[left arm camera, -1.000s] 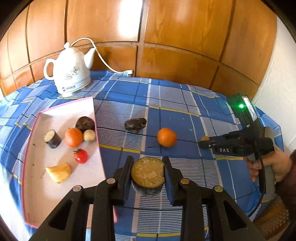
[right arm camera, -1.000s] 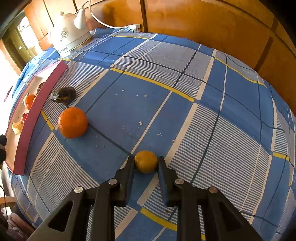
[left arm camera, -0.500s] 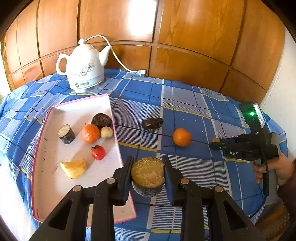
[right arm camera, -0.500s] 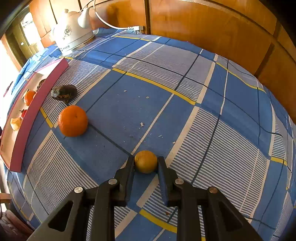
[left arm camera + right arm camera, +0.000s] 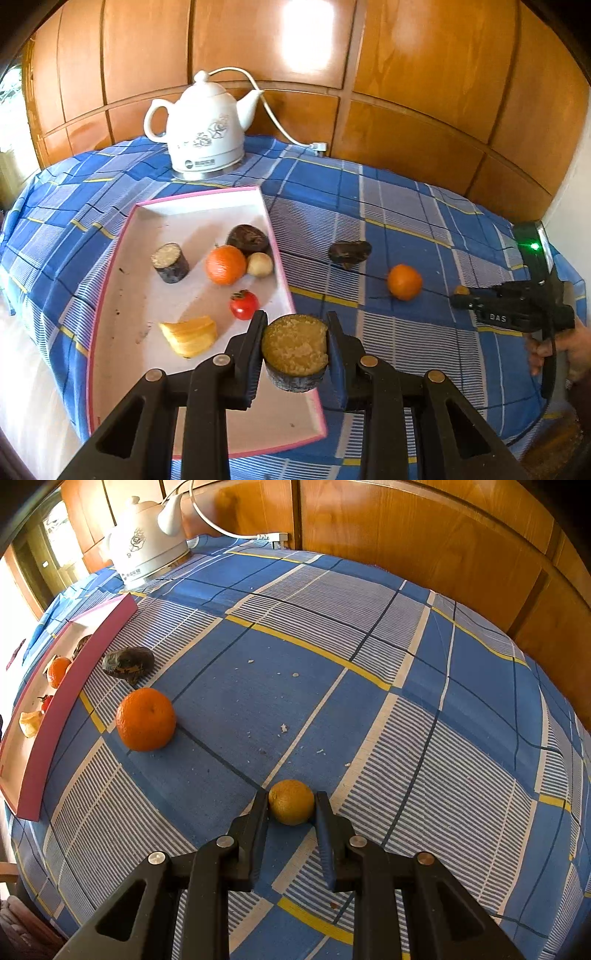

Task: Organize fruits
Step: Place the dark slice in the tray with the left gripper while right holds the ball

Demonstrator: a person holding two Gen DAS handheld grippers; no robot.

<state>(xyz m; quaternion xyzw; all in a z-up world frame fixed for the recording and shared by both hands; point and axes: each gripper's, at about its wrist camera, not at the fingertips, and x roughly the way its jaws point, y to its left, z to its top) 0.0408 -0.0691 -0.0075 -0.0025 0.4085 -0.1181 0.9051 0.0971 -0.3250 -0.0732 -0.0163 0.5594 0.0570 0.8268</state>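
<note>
So far 6 pieces sitting in pink tray [image 5: 110, 266]. Left gripper [image 5: 294, 345] clamping brown-topped fruit chunk [image 5: 294, 350] over tray edge; right gripper [image 5: 291, 805] pinching small yellow citrus [image 5: 291, 802]. Tangerine [image 5: 146, 719], dark fruit [image 5: 128, 663] waiting on cloth.

We see both views bright and sharp, with no motion blur. Strong daylight enters from the left, where the frame edge burns out to white. A glare patch sits on the wooden wall panels [image 5: 306, 40]. Fruit on the tablecloth [image 5: 369, 709] casts short, soft shadows. The loose orange [image 5: 146, 719] is lit on its upper left. Fisheye distortion bows the cloth's straight lines and the wall seams, increasing toward the edges, and the corners vignette to black.
</note>
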